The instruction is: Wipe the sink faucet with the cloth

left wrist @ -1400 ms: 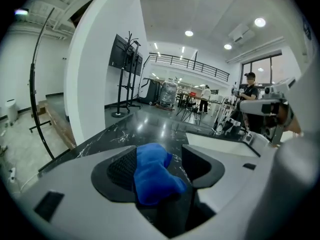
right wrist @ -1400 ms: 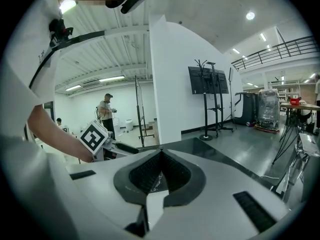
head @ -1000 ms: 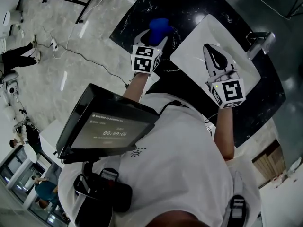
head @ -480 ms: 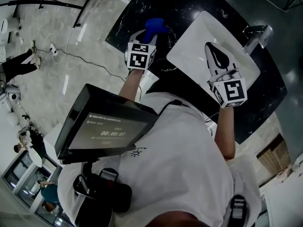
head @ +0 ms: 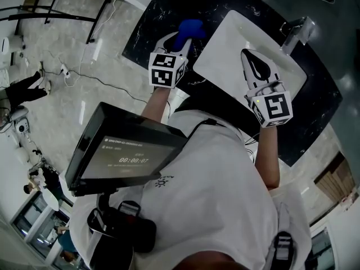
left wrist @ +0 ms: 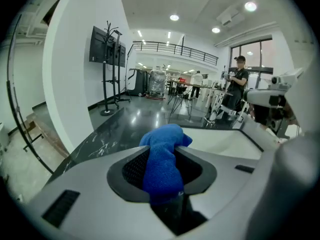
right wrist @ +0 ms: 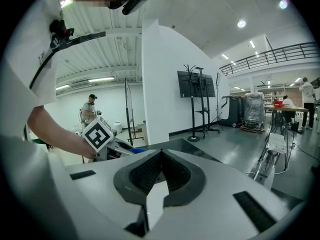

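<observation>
Over the black counter just left of the sink, holds the blue cloth pinched in the left gripper, jaws just now closing onto it; poises the right gripper above the sink, jaws shut and empty, apart from the faucet at its far rim

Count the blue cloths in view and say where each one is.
1. The blue cloth is pinched in the left tongs, whose jaws have just been closing on it, above the black counter beside the sink. The right tongs hold none; others may be hidden.
</observation>
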{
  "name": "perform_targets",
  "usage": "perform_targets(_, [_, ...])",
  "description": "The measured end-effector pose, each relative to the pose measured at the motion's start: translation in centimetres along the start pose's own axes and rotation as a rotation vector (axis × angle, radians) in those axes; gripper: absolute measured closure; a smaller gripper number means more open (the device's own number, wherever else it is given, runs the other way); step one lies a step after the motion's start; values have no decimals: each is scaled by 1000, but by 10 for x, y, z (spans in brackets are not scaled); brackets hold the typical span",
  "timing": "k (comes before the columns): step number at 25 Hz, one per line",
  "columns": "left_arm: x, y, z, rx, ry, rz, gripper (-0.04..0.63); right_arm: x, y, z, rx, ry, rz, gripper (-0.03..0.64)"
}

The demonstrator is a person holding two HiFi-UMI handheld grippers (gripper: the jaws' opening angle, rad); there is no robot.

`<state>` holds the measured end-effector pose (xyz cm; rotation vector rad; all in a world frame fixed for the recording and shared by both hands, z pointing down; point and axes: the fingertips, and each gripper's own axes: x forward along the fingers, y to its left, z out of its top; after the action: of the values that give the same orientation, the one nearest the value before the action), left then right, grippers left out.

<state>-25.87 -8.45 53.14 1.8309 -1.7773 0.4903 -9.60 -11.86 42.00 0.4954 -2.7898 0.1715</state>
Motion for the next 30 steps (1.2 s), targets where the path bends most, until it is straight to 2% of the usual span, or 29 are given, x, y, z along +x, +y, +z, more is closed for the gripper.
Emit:
perform_targets(4, [5, -39, 25, 41, -56, -88, 472, -25, -8, -2, 11, -22, -48, 614])
perform_targets(14, [44, -143, 83, 171, -120, -362, 471, -102, -47, -10, 52, -57, -284, 614])
perform_targets(22, [59, -215, 156, 328, -219, -557, 471, -140, -58, -11, 90, -62, -427, 614])
perform_targets(25, [70, -243, 190, 388, -268, -601, 471, -157, -64, -18, 104, -65, -466, 614])
perform_targets(30, [101, -266, 242, 452, -316, -627, 471, -169, -72, -25, 123, -59, -503, 614])
